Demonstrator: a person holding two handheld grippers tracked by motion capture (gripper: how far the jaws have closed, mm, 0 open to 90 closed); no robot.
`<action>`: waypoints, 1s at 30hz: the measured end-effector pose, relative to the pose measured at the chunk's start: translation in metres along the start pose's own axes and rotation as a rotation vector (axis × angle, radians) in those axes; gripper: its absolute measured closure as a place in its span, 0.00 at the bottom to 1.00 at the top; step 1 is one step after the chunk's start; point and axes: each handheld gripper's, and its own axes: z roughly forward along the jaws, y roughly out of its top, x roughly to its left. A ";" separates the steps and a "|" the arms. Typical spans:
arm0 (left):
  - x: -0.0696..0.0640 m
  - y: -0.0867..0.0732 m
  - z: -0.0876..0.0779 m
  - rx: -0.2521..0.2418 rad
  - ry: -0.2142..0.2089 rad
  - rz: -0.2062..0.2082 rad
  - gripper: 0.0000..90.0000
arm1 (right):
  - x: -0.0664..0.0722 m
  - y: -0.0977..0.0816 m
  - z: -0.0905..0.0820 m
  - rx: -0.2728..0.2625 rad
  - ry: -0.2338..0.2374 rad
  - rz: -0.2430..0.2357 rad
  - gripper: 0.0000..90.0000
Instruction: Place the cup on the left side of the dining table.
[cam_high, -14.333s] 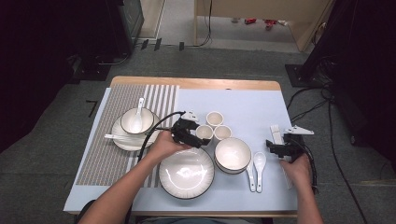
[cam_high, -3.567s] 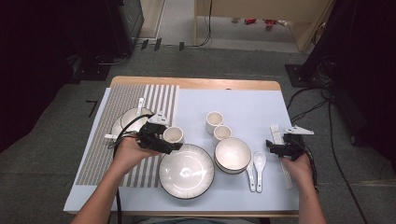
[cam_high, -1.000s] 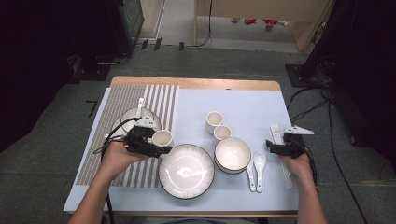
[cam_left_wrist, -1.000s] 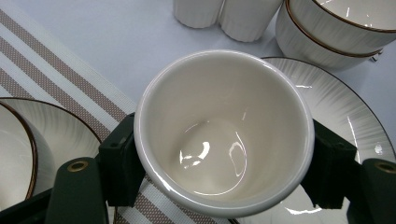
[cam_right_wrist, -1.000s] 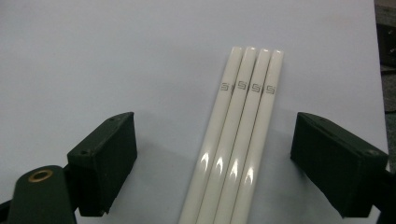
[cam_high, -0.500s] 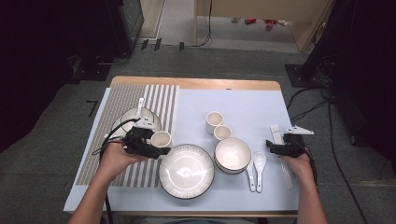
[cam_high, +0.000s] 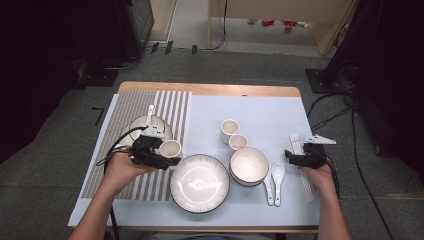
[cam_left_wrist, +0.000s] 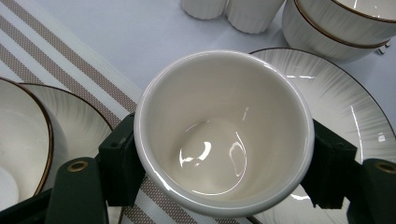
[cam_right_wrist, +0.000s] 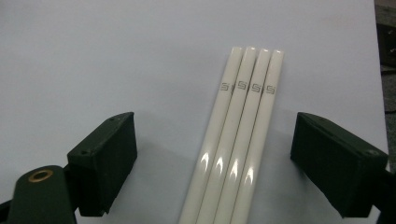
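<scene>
Carried from the tabletop's (cam_high: 280, 107) middle onto the striped placemat (cam_high: 125, 107), the small cream ceramic cup (cam_left_wrist: 224, 135) sits clamped in the left gripper (cam_left_wrist: 224, 163), seemingly ready for release, while the right gripper (cam_right_wrist: 229, 158) gapes empty over four white chopsticks (cam_right_wrist: 236, 140).

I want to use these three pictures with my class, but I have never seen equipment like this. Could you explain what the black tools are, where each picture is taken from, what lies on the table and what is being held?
A person sits at a table and holds a hand tool with two black jaws in each hand. One picture looks down from above; the other two come from small cameras riding on each tool.

The left gripper clasps a small cream cup, its jaws against the cup's sides, by a striped placemat. The right gripper hangs open over four white chopsticks, without touching them.

Also on the table: a large plate, a bowl, two more small cups, two white spoons, and a bowl on a plate with a spoon in it.
</scene>
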 end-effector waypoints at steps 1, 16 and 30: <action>0.000 -0.001 -0.001 0.003 0.001 0.001 0.31 | 0.000 0.000 0.000 0.000 0.000 0.000 0.16; 0.001 -0.005 -0.003 0.010 0.005 -0.010 0.31 | 0.000 0.000 0.000 0.000 0.000 0.000 0.16; 0.000 -0.012 -0.007 0.010 0.010 -0.012 0.31 | 0.000 0.000 0.000 0.001 0.000 0.000 0.16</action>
